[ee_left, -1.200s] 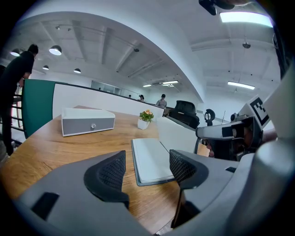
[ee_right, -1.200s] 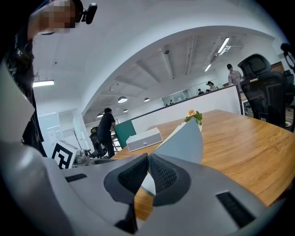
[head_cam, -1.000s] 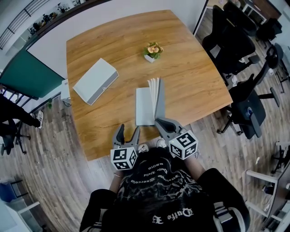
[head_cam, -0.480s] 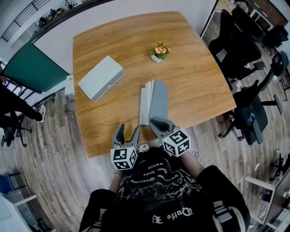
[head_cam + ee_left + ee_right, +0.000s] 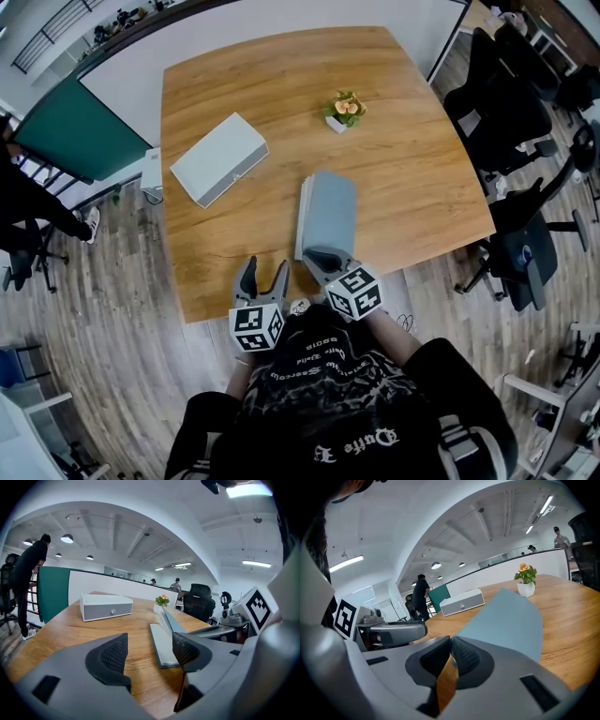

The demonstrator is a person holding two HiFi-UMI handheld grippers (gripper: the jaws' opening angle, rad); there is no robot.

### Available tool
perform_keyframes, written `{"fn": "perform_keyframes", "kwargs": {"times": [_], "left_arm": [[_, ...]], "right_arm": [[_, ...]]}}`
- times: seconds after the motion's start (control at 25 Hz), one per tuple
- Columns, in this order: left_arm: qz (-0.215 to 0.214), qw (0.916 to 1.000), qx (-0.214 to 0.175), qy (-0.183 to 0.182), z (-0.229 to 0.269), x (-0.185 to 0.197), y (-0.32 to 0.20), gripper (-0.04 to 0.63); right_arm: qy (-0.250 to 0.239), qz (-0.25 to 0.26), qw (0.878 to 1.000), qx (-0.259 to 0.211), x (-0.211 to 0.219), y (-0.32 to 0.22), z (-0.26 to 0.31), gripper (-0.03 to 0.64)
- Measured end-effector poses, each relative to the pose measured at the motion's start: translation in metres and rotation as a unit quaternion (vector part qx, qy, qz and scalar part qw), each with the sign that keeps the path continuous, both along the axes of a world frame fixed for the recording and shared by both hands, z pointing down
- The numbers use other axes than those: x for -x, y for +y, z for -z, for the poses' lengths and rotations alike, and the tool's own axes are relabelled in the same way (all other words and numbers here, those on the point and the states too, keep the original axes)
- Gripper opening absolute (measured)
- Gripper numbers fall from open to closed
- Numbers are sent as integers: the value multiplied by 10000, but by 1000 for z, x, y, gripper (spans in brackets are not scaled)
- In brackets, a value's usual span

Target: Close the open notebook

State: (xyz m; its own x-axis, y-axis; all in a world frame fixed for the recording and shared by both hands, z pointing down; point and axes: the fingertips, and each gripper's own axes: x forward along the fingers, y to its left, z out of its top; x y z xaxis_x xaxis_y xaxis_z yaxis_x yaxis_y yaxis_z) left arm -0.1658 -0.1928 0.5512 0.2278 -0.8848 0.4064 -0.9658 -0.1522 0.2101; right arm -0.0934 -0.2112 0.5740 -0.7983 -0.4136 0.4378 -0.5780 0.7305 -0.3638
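The grey notebook (image 5: 326, 217) lies near the front edge of the wooden table (image 5: 412, 169). Its right cover (image 5: 506, 620) leans far over the left pages, almost down. My right gripper (image 5: 319, 255) is shut with nothing between its jaws, at the notebook's near end, and the cover seems to rest against its outer side. In the right gripper view the right gripper (image 5: 451, 641) has its pads meeting. My left gripper (image 5: 262, 272) hangs open just left of the notebook (image 5: 164, 644) off the table's front edge. The left gripper (image 5: 149, 641) holds nothing.
A white box (image 5: 218, 158) sits at the table's back left, and a small potted flower (image 5: 344, 110) stands behind the notebook. Black office chairs (image 5: 525, 122) crowd the right side. A green partition (image 5: 66, 131) and a person (image 5: 28, 206) are at the left.
The cover has swung from upright to leaning low over the left pages. My right gripper moved left and down with it. The left gripper stayed put.
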Motion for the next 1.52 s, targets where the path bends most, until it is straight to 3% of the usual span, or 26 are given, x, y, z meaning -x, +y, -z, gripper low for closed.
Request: {"fn": "perform_keyframes", "kwargs": {"times": [0.36,0.6,0.84,0.92,1.12,1.24,1.52], "left_arm": [[84,10000,34,3,-3,8,-5,322],[145,9999,44,14,-3,12,-5,322],[76,9999,58,39,-4,12,-7,322],[40,10000,56,50,-4,11,-7,322],[-46,10000,25,58,-2,5,-6,322],[-93,9999,-2,58,-2,3,-3,322],[-292,9995,-47,82,0,-9,-2,321]], "right_arm": [[444,370,9977,361,20,2,-32,26],[848,404,9906,994,24,0,-58,26],[949,377,9895,1024,28,0,-60,37],[830,428,9899,1068,31,4,-58,61],[-30,726,9879,1366,41,18,-42,252],[-365,499,9917,1129,34,13,-27,273],[-679,-703,9937,554,-26,-9,1,272]]}}
